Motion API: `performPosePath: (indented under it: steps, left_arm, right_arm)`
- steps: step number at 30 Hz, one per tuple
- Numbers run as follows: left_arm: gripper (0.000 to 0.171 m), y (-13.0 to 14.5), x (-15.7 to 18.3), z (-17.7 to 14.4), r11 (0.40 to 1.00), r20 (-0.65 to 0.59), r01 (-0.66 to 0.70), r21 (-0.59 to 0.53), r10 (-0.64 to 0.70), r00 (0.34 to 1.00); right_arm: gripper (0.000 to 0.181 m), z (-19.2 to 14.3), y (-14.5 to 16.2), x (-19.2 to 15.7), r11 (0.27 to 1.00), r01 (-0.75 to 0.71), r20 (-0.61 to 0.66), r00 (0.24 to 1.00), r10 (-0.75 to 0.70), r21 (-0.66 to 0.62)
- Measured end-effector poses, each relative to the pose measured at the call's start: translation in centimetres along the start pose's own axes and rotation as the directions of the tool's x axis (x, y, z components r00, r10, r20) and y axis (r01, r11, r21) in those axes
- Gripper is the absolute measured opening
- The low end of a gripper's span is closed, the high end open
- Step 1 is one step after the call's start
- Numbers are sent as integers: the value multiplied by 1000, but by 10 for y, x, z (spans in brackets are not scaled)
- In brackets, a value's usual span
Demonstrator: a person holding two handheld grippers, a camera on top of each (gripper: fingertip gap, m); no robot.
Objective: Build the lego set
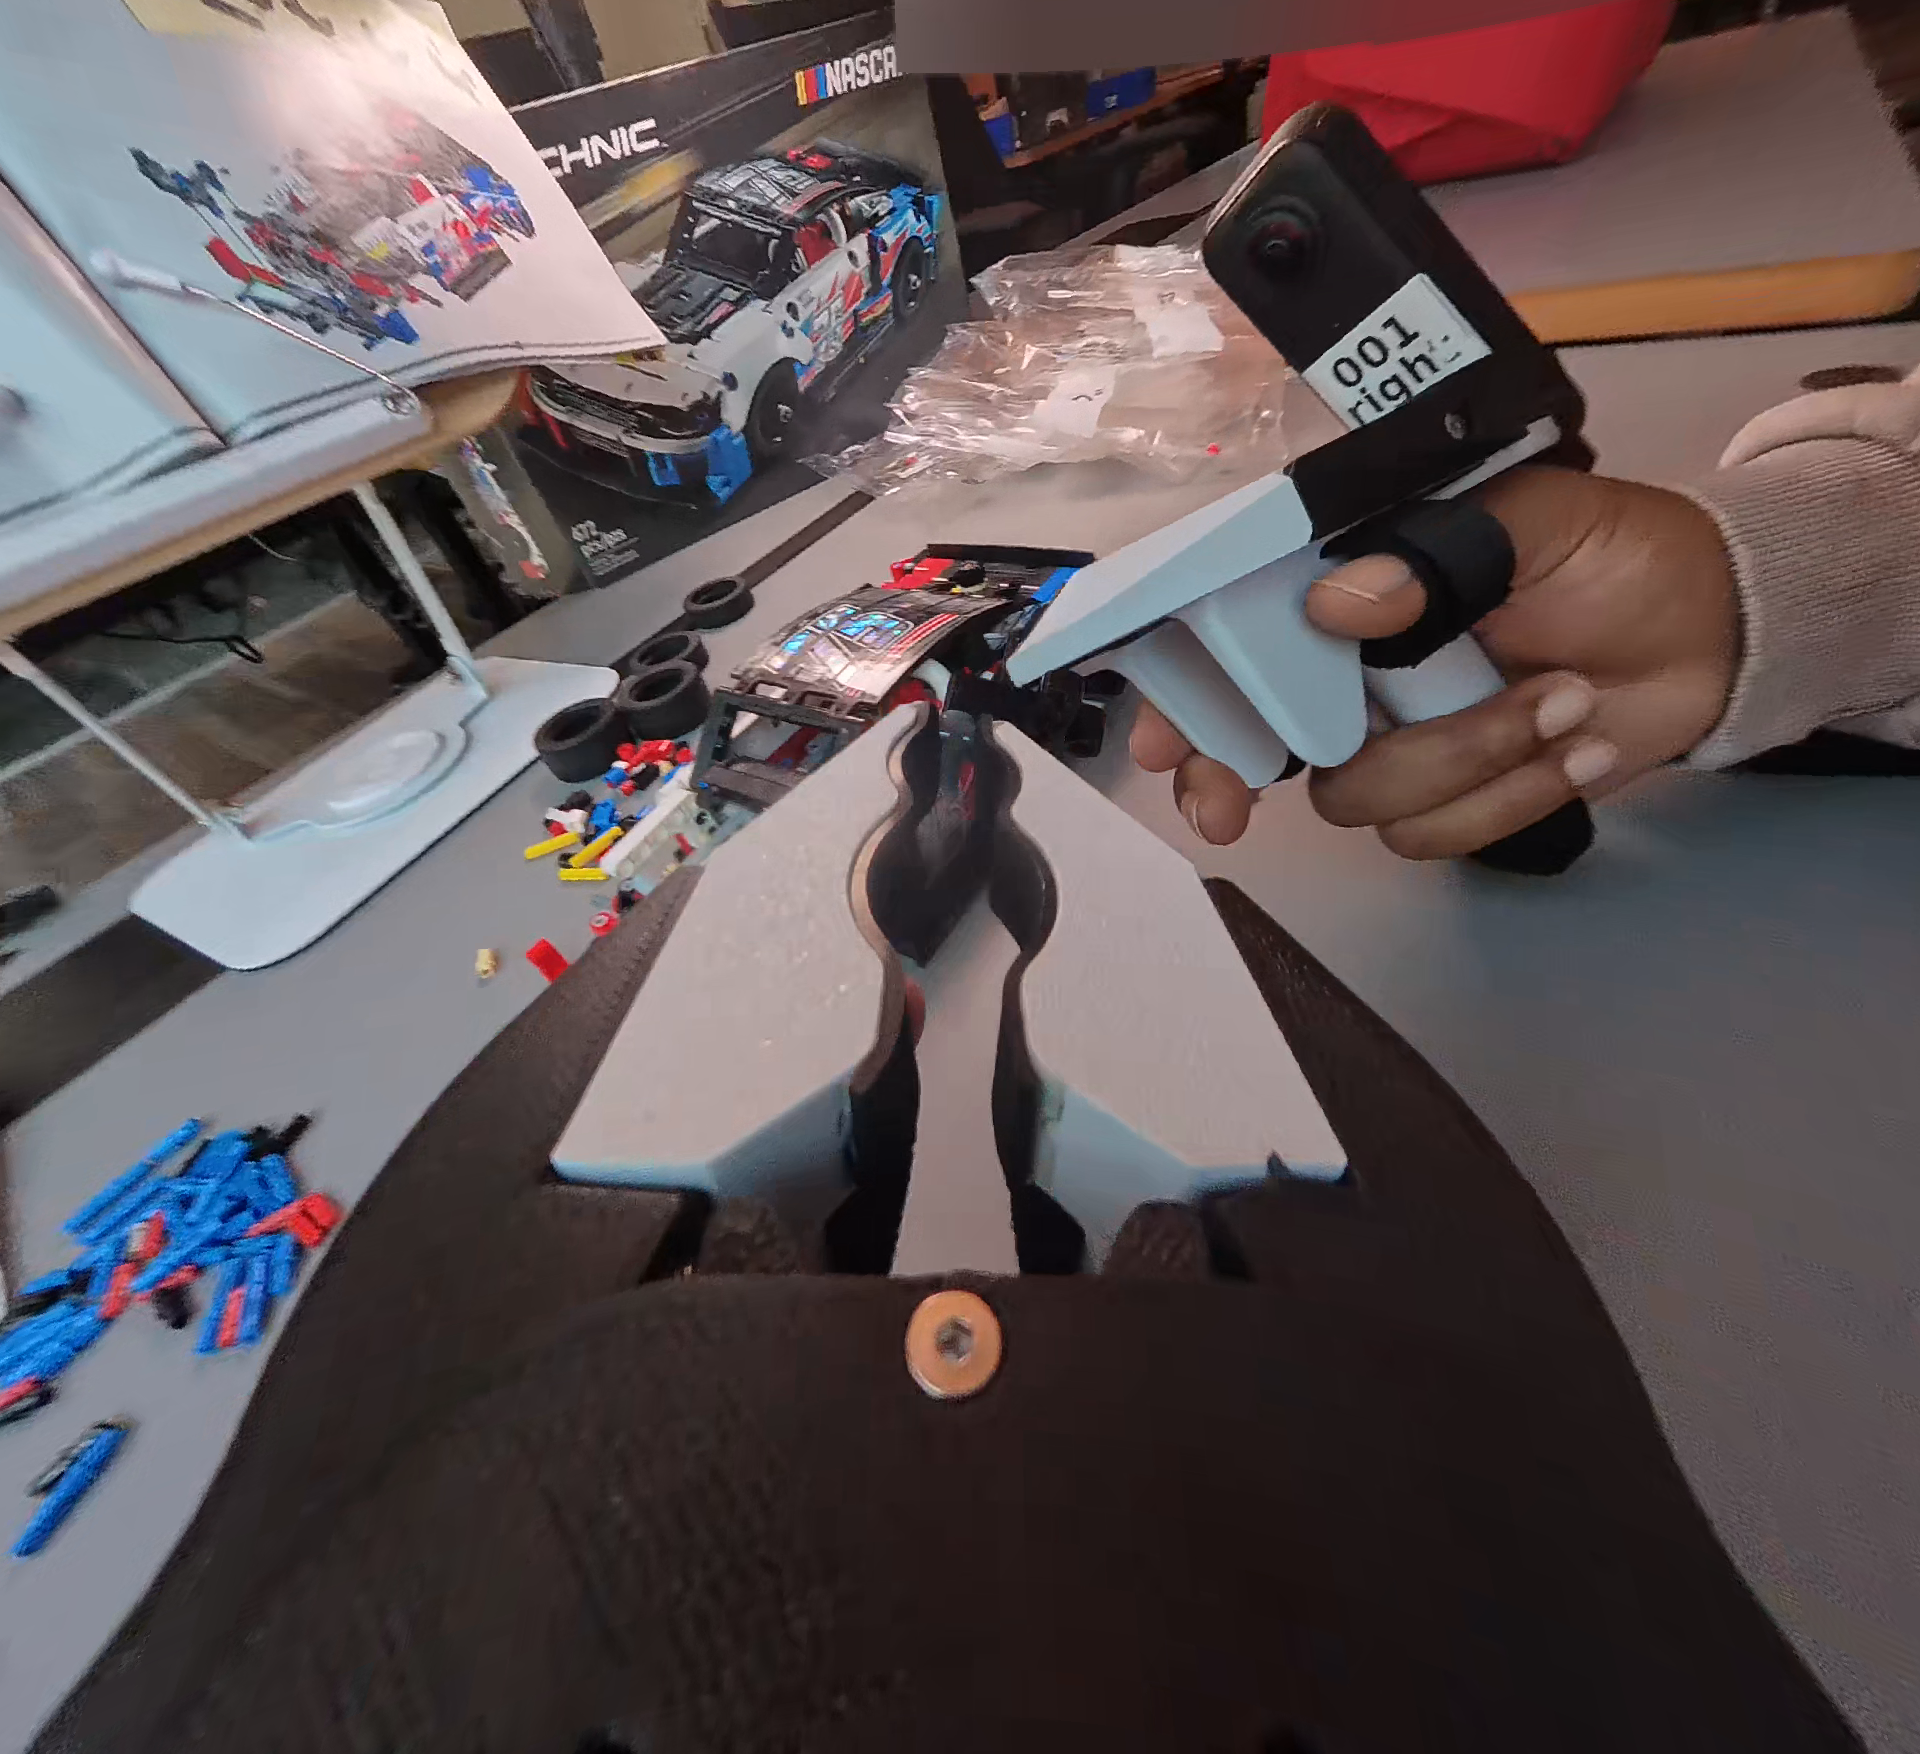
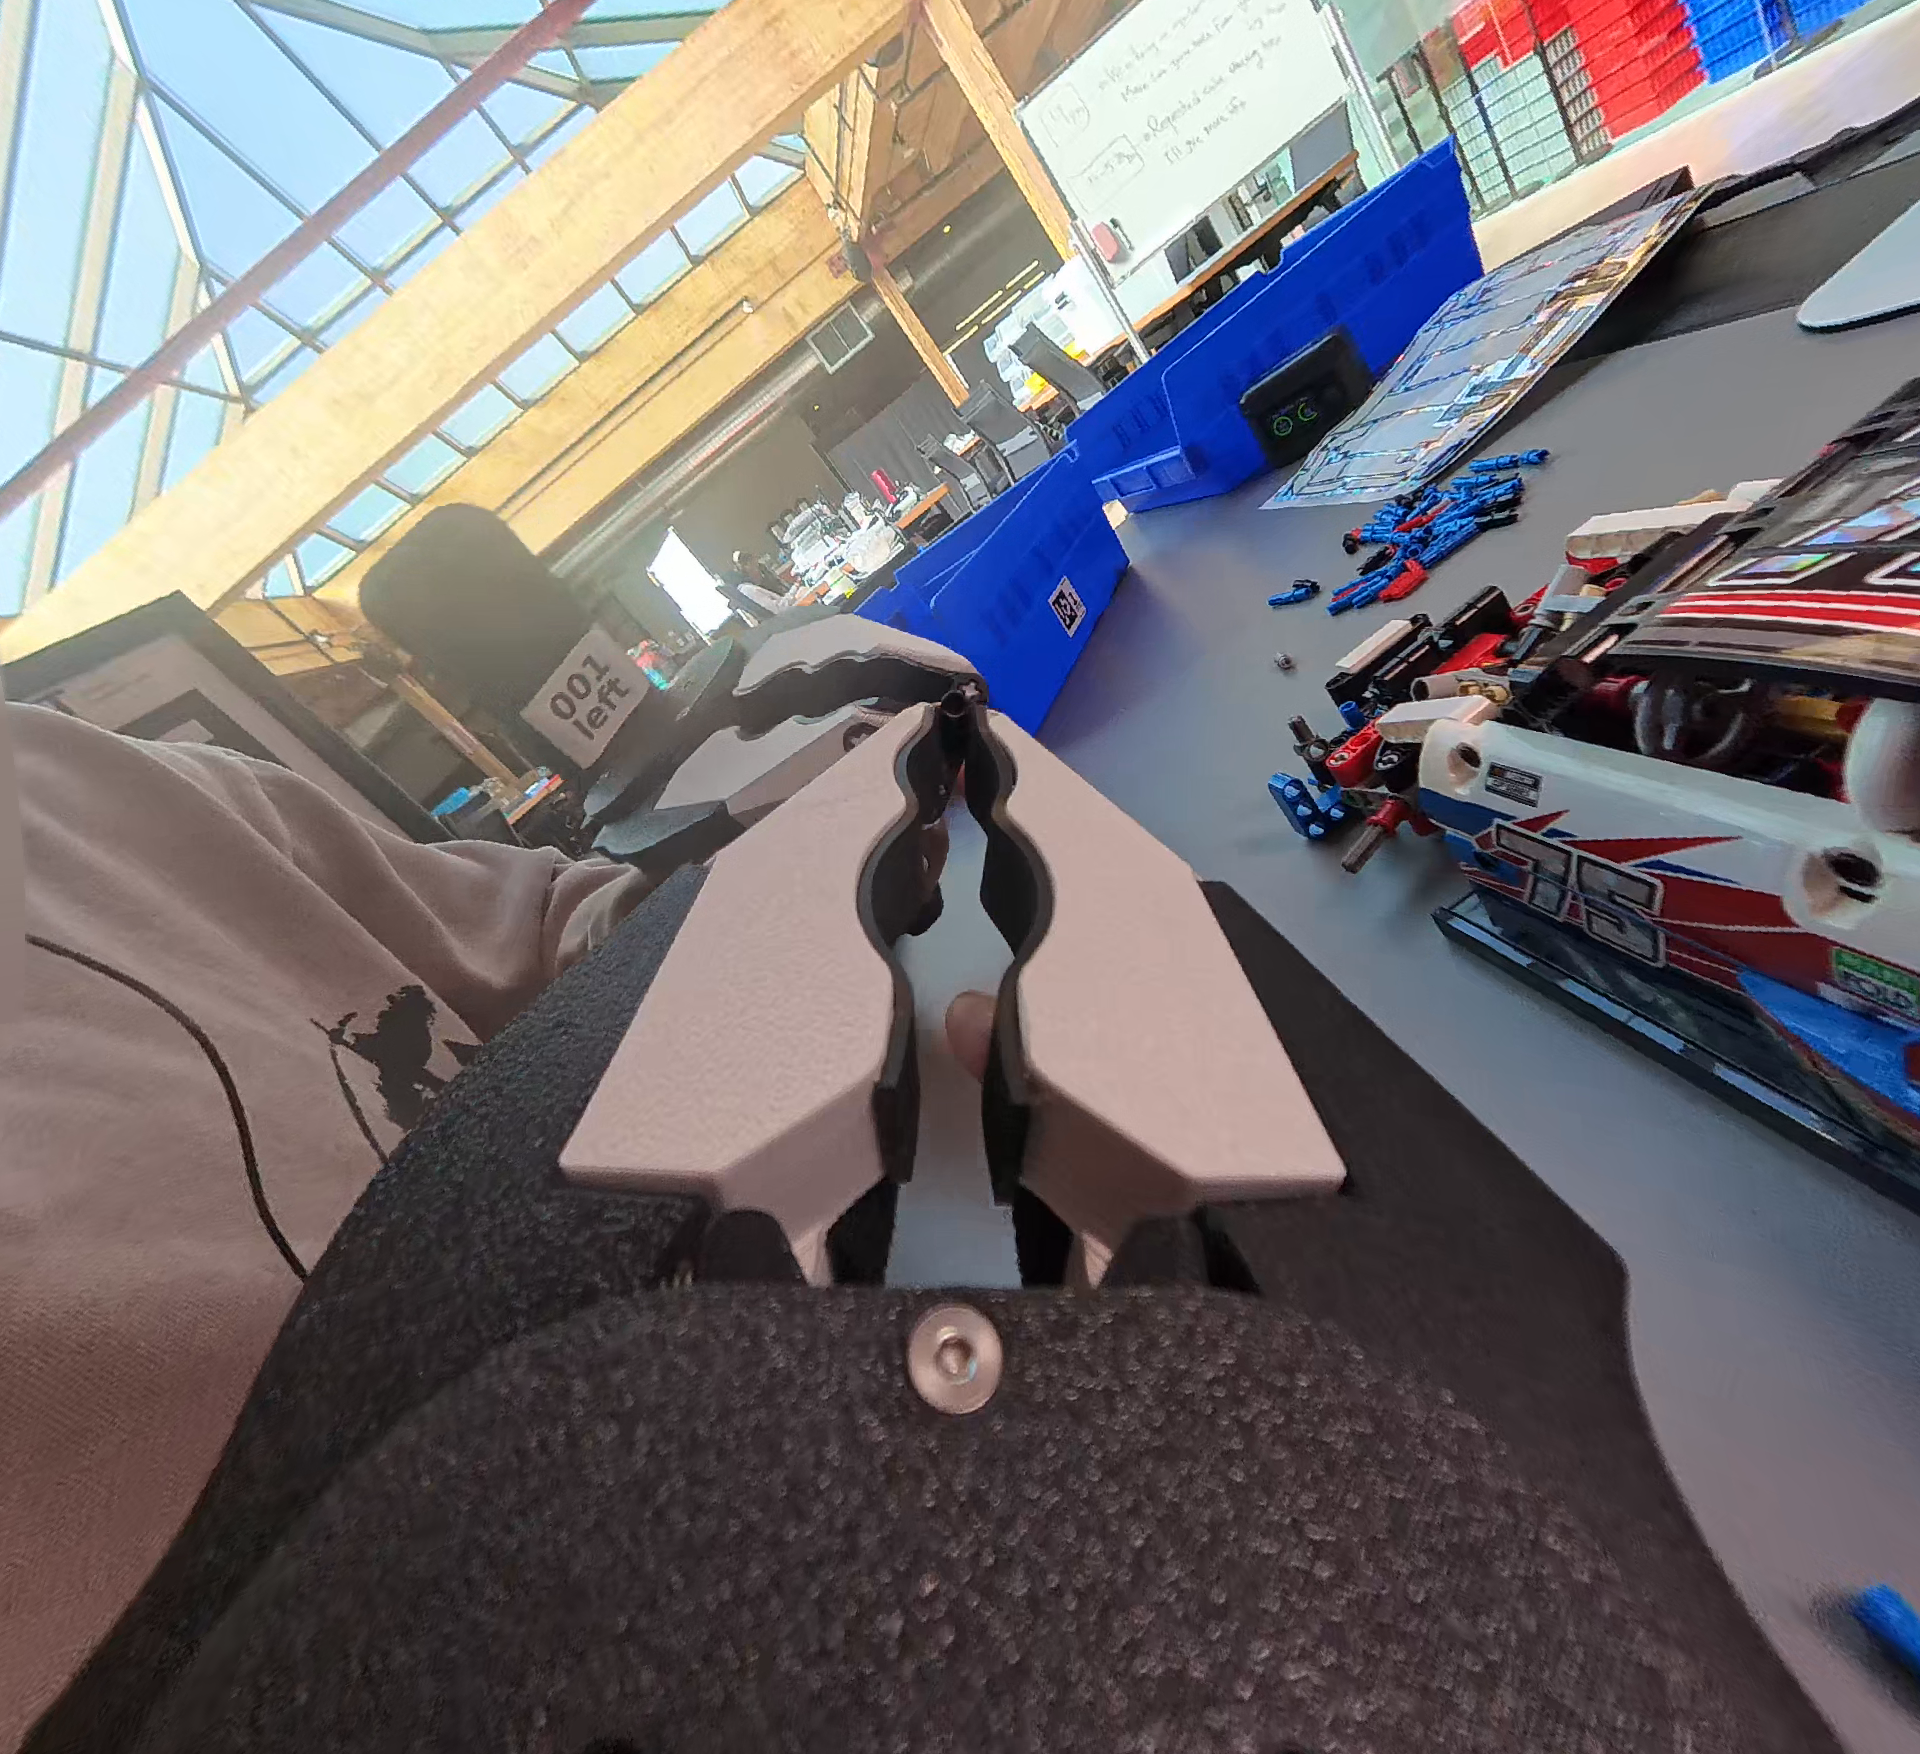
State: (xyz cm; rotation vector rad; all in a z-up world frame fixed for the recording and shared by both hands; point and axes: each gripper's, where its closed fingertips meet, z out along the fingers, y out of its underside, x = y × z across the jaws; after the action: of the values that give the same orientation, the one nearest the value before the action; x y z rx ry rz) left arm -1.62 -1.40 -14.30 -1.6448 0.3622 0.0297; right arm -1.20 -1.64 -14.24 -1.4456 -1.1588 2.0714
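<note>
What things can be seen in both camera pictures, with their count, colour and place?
Lego car: one, part-built, black, white, red and blue, on the table ahead.
Tyres: four, black, loose, left of the car.
Small mixed parts: one heap, beside the tyres.
Blue pins: one heap, blue with some red, near left.
Set box: one, dark, standing behind.
Instruction booklet: one, open on a white stand.
Plastic bags: a clear pile, behind the car.
Blue bins: several, at the table's edge.
Table: one, grey.
Left gripper: nearly closed, contents unclear.
Right gripper: shut on a small black piece.
</note>
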Motion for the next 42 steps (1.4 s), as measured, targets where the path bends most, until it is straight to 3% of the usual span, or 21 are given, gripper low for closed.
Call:
performPosePath:
  steps: [5, 9, 13, 17, 21, 25, 33, 37, 42]
  left_arm:
    - [4, -9, -7, 3, 977, 119, -211, -20, 212, 970]
    - [3, -9, -4, 1, 923, 146, -384, -36, 385, 911]
    - [4, -7, 3, -4, 884, 100, -468, 12, 464, 880]
    - [4, -9, 8, -9, 923, 36, -376, 76, 374, 927]
    - [5, -20, 4, -11, 965, 1, -222, 141, 225, 974]
    - [5, -25, 5, -11, 959, 5, -240, 152, 242, 970]
    - [5, -16, 8, -10, 952, -5, -284, 115, 286, 958]
    - [5, -12, 10, -7, 954, -24, -284, 96, 288, 957]
    - [5, -7, 13, -6, 957, -45, -281, 77, 285, 957]
  right_arm:
    - [2, 3, -11, 2, 993, -58, -48, 997, 64, 103]
    - [3, 3, -7, 1, 994, -86, -32, 996, 88, 70]
    - [2, 2, 0, -3, 994, -105, 19, 994, 105, 17]
    - [3, 1, 6, -10, 991, -128, 96, 987, 130, -33]
    - [4, 3, -5, -19, 997, -78, 140, 987, 76, 10]
    - [4, 0, -13, -27, 1000, 8, 175, 985, -8, -3]
    - [15, -7, -14, -20, 988, 147, 121, 983, -139, -56]
    - [6, -10, -7, -17, 961, 243, 99, 968, -231, -130]
    - [2, -10, -2, -15, 953, 252, 88, 967, -240, -168]
